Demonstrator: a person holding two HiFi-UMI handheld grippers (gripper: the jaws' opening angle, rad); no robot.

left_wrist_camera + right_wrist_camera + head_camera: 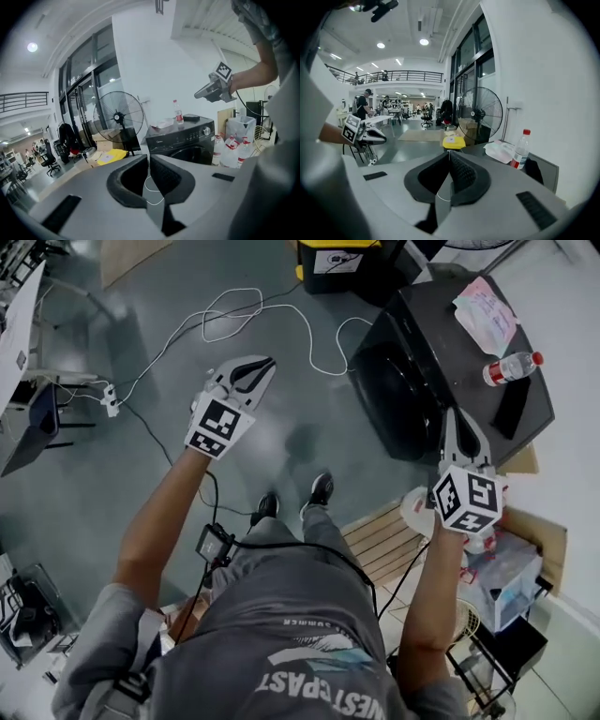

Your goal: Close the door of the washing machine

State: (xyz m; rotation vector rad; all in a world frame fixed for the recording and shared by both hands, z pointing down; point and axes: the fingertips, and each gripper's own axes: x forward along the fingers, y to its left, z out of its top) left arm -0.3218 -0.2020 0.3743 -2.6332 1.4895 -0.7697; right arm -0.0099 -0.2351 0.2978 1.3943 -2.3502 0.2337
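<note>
The black washing machine (427, 338) stands at the upper right of the head view, and its round front door (392, 395) looks closed flat against the front. The left gripper view shows the same dark door (188, 153) beneath the control panel. My left gripper (265, 364) hangs over the floor, well left of the machine, jaws together and empty; its own view shows my left gripper (148, 158) with only a slit between the pads. My right gripper (457, 416) hovers at the machine's near corner, shut and empty, pads touching in my right gripper (449, 153) view.
A water bottle (511, 367), a paper sheet (486, 315) and a dark flat item lie on the machine's top. White cable (253, 315) loops over the floor. A standing fan (117, 115), water jugs (232, 149), a wooden pallet (386, 542) and a yellow-lidded box (337, 257) surround the machine.
</note>
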